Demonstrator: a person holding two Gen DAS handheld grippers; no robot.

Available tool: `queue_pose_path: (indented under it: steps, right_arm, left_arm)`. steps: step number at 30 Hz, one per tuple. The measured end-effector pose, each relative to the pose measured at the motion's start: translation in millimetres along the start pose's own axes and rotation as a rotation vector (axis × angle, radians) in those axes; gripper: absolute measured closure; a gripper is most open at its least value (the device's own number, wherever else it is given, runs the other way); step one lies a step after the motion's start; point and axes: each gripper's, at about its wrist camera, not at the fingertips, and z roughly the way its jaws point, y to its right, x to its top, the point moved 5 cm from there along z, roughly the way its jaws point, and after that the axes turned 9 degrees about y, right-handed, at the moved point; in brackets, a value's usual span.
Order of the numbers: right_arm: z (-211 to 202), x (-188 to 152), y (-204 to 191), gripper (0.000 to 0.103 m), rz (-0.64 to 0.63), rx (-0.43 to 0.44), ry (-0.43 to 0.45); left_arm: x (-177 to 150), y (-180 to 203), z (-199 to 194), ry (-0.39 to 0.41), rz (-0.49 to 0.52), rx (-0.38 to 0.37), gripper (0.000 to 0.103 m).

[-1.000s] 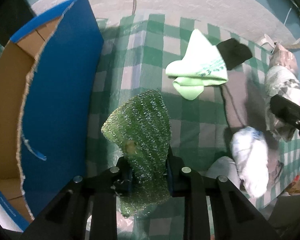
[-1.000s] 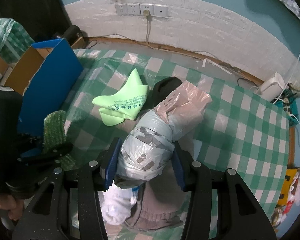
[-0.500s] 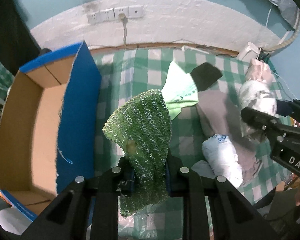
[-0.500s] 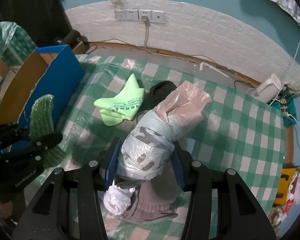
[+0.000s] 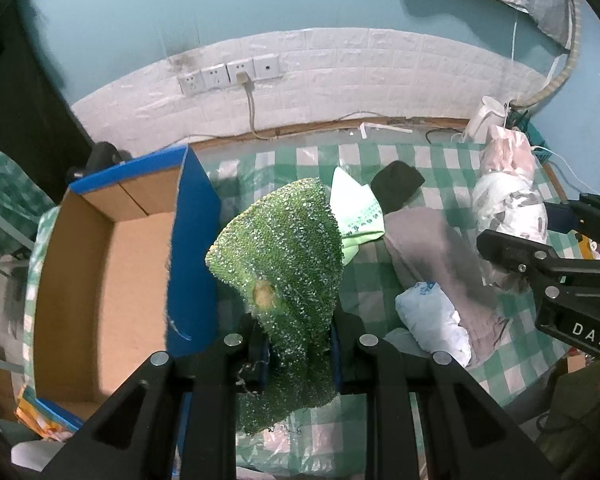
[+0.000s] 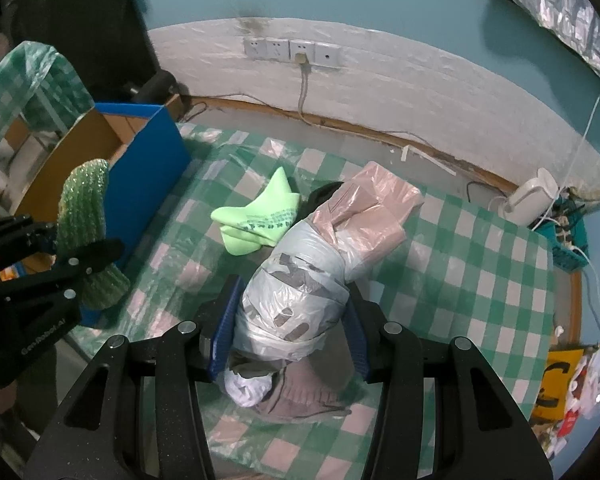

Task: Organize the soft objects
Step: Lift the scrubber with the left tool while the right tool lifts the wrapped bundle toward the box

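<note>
The green scouring cloth [image 5: 284, 256] was held pinched in the left gripper [image 5: 296, 344], clear of the checked tablecloth [image 6: 480, 264] and just beside the blue wall of the open cardboard box [image 5: 100, 264]. The bagged bundle [image 6: 300, 292] was clamped in the right gripper [image 6: 292, 332]. Best practice judged: the cloth was to be carried fully over the box wall before release, its hanging tail cleared of the rim, the bundle kept apart.
</note>
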Motion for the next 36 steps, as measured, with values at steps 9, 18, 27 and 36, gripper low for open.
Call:
queue_pose_path:
  steps: [9, 18, 27, 36]
  right_arm:
    - [-11, 6, -14, 0.055, -0.028, 0.018, 0.021]
    - [-18, 22, -42, 0.055, -0.063, 0.047, 0.044]
    - [-13, 39, -79, 0.055, -0.111, 0.082, 0.054]
    - [-5, 58, -128, 0.055, -0.177, 0.130, 0.063]
  left_arm:
    - [9, -5, -17, 0.054, 0.028, 0.019, 0.081]
    - [12, -20, -30, 0.086, 0.019, 0.047, 0.081]
    - [10, -49, -43, 0.108, -0.022, 0.082, 0.081]
    - [-1, -87, -47, 0.108, -0.087, 0.126, 0.081]
